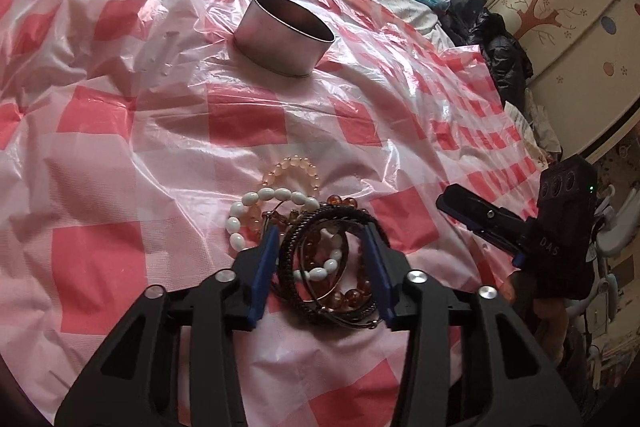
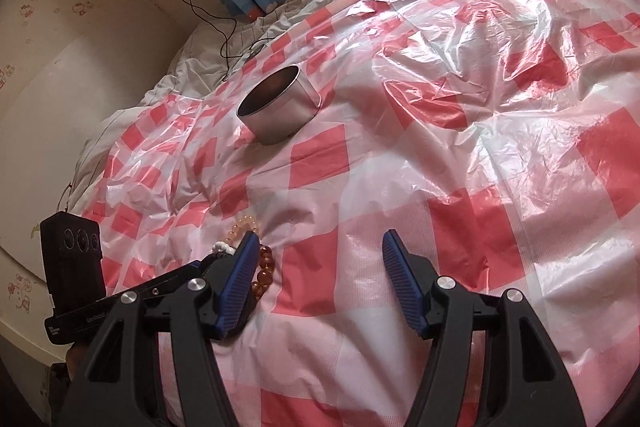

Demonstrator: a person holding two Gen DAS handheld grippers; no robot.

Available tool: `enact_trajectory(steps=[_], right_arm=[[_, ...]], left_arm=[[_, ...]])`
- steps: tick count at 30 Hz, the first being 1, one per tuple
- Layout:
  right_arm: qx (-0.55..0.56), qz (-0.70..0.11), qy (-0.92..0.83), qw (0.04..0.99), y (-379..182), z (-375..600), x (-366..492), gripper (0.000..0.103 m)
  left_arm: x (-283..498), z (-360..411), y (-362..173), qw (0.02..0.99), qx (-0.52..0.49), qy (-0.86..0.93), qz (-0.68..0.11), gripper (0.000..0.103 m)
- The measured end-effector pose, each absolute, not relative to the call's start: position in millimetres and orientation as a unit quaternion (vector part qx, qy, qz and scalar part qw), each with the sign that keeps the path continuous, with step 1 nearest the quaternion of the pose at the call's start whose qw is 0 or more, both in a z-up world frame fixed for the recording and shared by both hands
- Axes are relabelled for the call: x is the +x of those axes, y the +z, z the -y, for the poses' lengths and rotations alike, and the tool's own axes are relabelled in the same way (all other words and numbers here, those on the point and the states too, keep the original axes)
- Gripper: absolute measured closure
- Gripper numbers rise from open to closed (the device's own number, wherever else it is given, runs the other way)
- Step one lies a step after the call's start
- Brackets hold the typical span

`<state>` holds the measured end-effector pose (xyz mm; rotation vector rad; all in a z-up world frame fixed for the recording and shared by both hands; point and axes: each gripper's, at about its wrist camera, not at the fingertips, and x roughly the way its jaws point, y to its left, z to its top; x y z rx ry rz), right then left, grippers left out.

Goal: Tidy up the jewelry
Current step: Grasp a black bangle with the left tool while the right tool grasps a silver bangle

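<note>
**Bracelet pile straddled, tin waiting beyond**

The left hand-held gripper (image 1: 320, 231) is seen spread wide, its blue pads set either side of the black braided bangle (image 1: 332, 259) atop the bracelet pile (image 1: 304, 235), nothing yet clamped; a grasp is judged imminent. The right hand-held gripper (image 2: 320, 239) is held released over the checked plastic sheet (image 2: 460, 155) on the bed, just beside the pile. Farther off, the round metal tin (image 1: 285, 35) stands open and upright; nothing can be seen inside it.
</note>
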<state>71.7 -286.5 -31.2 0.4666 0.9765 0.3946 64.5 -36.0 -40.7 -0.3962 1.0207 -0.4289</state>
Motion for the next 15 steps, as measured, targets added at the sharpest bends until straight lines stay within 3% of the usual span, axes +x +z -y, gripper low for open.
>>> enact_trajectory(steps=[1, 3, 15], right_arm=[[0.221, -0.462, 0.186, 0.839, -32, 286, 72, 0.041], [0.221, -0.463, 0.184, 0.839, -33, 286, 73, 0.041], [0.216, -0.464, 0.183, 0.839, -35, 285, 75, 0.040]], left_arm=[[66, 36, -43, 0.830, -0.188, -0.200, -0.486, 0.084], [67, 32, -45, 0.827, -0.194, -0.195, -0.491, 0.091], [64, 26, -34, 0.818, -0.239, -0.244, -0.462, 0.094]])
